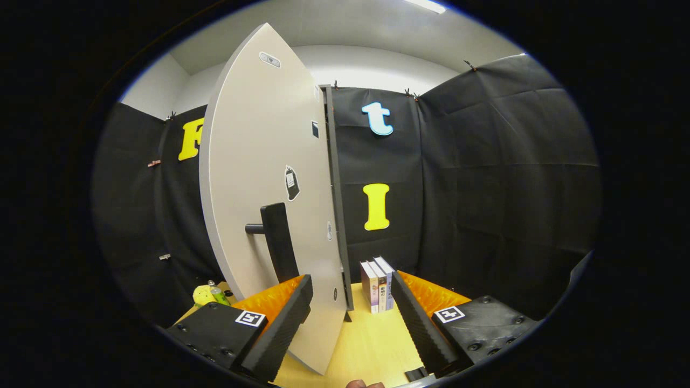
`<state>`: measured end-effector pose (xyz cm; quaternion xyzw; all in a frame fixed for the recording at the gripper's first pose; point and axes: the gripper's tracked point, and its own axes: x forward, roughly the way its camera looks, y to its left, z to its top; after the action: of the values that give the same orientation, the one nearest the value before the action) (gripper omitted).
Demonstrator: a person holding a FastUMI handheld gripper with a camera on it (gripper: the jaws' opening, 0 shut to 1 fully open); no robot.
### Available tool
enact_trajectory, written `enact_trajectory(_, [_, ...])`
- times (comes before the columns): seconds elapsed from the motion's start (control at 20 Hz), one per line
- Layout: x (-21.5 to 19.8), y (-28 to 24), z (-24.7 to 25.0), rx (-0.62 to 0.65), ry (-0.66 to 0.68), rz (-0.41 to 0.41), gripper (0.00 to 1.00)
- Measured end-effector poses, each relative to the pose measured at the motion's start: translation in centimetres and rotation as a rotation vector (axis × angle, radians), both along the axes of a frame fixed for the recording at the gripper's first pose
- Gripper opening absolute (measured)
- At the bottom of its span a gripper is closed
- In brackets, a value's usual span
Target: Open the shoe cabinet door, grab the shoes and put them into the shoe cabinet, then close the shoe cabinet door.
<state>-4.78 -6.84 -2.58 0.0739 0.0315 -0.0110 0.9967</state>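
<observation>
So here's where I'm at with my gripper (350, 318): fingers spread wide, not holding anything. The bottom edge of the shoe cabinet door (264, 178) sits between them, close to my left finger (285, 323), though I can't tell for sure if it's touching. My right finger (418, 318) is well clear of it.

Counting stuff: one door, one handle, three books, one bottle, and one yellow-green lumpy thing I can't really identify.

The door is a big pale grey-beige panel, plain and smooth. It stands upright with its long axis vertical and it's swung out towards me, hinged on the dark cabinet frame (335, 199) behind its right edge. So I'm looking at its face at an angle, with the free edge on my left. There's one black handle (277, 242) low on the panel, a vertical bar on a short stub, just above my left finger. I can also see a couple of small stickers and fittings on the panel, too small to make out.

The three books (377, 285) stand upright in a row on the yellow table (366, 345), spines facing me, just right of the cabinet frame and right ahead of my right finger. Over at the table's far left corner, past my left finger, there's the green-capped bottle (218, 293) next to the yellow-green thing (203, 295).
</observation>
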Motion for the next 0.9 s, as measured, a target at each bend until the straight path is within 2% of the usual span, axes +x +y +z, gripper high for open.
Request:
enact_trajectory(0.45, [2.6,9.7,-0.9,0.006,0.025,0.194,0.98])
enact_trajectory(0.9, [4.0,8.3,0.3,-0.052,-0.001,0.121,0.97])
